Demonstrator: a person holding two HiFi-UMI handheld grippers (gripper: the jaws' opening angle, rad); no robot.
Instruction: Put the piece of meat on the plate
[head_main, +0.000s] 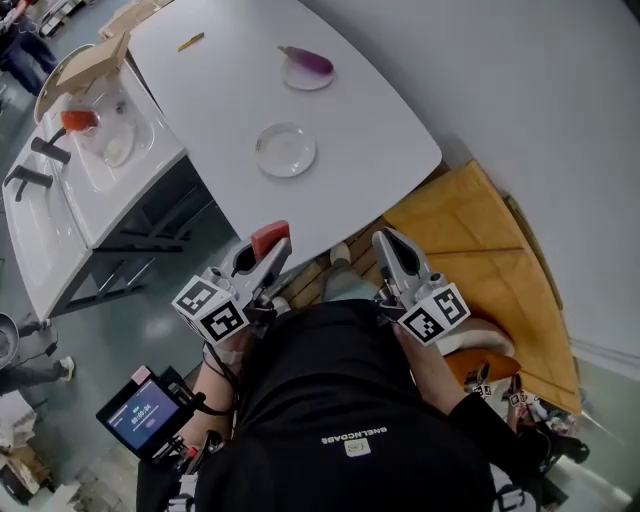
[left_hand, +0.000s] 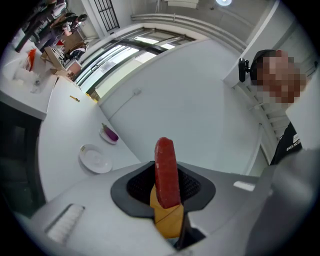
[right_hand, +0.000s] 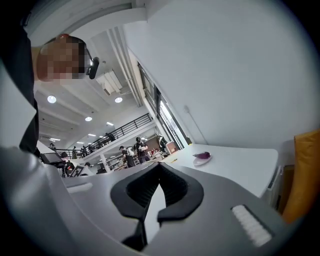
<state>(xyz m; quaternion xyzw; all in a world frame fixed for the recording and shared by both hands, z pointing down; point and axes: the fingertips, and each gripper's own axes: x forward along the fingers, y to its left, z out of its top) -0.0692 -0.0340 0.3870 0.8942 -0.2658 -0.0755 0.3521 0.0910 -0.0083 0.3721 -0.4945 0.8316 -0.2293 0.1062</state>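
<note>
Head view says the job is only half done. The flat red piece of meat (left_hand: 166, 170) is off the table, pinched upright between the jaws of the left gripper (head_main: 272, 248), which is held close to the person's body at the near edge of the white rounded table (head_main: 370, 110).

What is left, as I judge it, is the carry across the table and the set-down, as the small round white plate (head_main: 285, 150) lies well apart from the meat, farther in on the tabletop, with nothing in it.

Beyond it, a second small white plate (head_main: 298, 79) holds a purple eggplant (head_main: 308, 61), so that one is taken.

The right gripper (head_main: 390, 248) carries nothing, with only a narrow gap between its jaws.
</note>
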